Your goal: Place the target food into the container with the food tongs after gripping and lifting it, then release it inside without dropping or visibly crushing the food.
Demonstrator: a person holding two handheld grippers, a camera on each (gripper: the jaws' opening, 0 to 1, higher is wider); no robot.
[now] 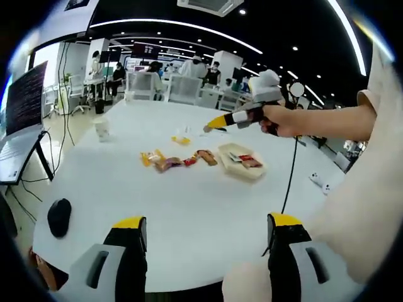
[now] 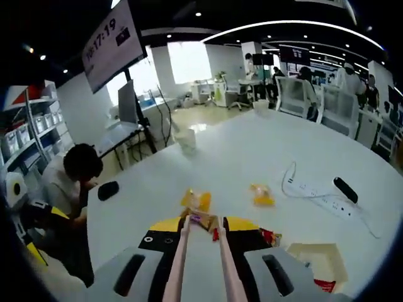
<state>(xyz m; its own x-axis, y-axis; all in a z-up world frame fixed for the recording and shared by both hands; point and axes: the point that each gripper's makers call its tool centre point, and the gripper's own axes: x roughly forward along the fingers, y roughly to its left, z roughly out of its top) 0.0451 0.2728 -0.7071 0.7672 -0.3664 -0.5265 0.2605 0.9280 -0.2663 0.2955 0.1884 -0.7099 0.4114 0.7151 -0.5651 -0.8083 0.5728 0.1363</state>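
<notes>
Between the jaws of the right hand-held gripper, which are clamped on the pink food tongs, the tong tips meet on a small wrapped snack lying on the white worktop. I cannot tell whether the snack is off the surface yet. Just beyond it lies an orange packet, with a yellow packet further right; the container sits close by at lower right, a red item already inside. From the left gripper view, the right hand-held gripper hangs above the row of snacks, beside the container. The left hand-held gripper has its jaws wide apart and holds nothing, low over the near edge of the worktop. To do this step well, I judge the squeeze should be only firm enough to stop slipping, the lift straight up, then a short level carry to the container, opening the tongs low inside it. A power strip lies well clear.
</notes>
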